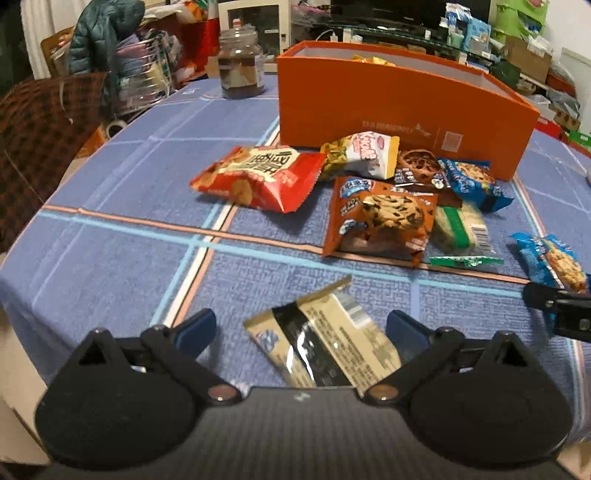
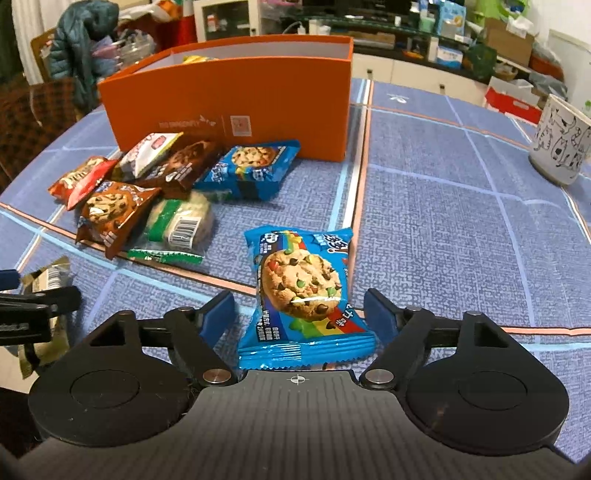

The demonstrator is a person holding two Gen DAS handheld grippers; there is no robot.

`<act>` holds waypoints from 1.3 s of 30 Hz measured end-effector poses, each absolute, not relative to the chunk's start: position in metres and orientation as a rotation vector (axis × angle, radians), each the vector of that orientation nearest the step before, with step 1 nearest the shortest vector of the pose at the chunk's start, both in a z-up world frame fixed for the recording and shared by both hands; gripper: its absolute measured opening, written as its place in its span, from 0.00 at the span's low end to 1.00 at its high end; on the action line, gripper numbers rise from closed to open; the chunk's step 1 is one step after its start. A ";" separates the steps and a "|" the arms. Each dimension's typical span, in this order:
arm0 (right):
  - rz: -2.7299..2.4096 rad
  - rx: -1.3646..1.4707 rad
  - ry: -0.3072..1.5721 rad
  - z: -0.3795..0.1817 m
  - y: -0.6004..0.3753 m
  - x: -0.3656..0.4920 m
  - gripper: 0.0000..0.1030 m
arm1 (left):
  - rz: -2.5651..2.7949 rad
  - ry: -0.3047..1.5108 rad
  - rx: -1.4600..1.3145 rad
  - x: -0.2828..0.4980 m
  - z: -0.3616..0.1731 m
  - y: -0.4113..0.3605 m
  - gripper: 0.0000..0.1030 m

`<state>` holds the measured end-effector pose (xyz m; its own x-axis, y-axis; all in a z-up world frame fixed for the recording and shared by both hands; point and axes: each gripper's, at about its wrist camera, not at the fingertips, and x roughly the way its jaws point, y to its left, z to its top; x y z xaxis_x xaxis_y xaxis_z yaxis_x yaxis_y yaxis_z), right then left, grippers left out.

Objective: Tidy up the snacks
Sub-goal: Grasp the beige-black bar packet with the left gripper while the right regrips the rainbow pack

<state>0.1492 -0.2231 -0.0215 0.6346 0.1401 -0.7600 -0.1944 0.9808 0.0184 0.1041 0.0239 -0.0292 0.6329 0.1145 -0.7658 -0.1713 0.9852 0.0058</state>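
Observation:
My left gripper (image 1: 301, 326) stands open over a tan and black snack packet (image 1: 321, 343) that lies flat on the blue tablecloth between its blue pads. My right gripper (image 2: 299, 312) is open around a blue cookie packet (image 2: 303, 291) lying on the cloth; its left pad is clear of the wrapper and its right pad is at the wrapper's edge. Behind both stands an open orange box (image 1: 388, 103) with a yellow packet inside. In front of the box is a pile of snacks: a red chip bag (image 1: 258, 173), a brown cookie packet (image 1: 380, 218) and a green and white packet (image 1: 461, 225).
A glass jar (image 1: 242, 62) stands at the back left of the table. A white mug with cat drawings (image 2: 557, 144) sits at the right edge. A chair with a jacket (image 1: 103, 33) and cluttered shelves lie beyond the table.

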 end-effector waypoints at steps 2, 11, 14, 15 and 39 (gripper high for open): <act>0.192 -0.069 0.861 -0.022 -0.223 0.149 0.67 | 0.177 0.859 -0.094 0.097 -0.026 0.023 0.98; 0.177 -0.058 0.861 -0.022 -0.231 0.146 0.69 | 0.213 0.887 -0.147 0.086 -0.033 0.018 0.98; 0.176 -0.056 0.859 -0.022 -0.233 0.146 0.69 | 0.225 0.884 -0.120 0.084 -0.036 0.015 0.98; 0.173 -0.056 0.860 -0.022 -0.232 0.146 0.69 | 0.227 0.886 -0.112 0.085 -0.036 0.014 0.98; 0.168 -0.068 0.846 -0.022 -0.229 0.148 0.64 | 0.267 0.793 -0.201 0.067 -0.035 0.021 0.98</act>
<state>0.1485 -0.2290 -0.0223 0.6507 0.1210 -0.7497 -0.1747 0.9846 0.0073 0.0673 0.0212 -0.0353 0.6708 0.1603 -0.7241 -0.3102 0.9475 -0.0777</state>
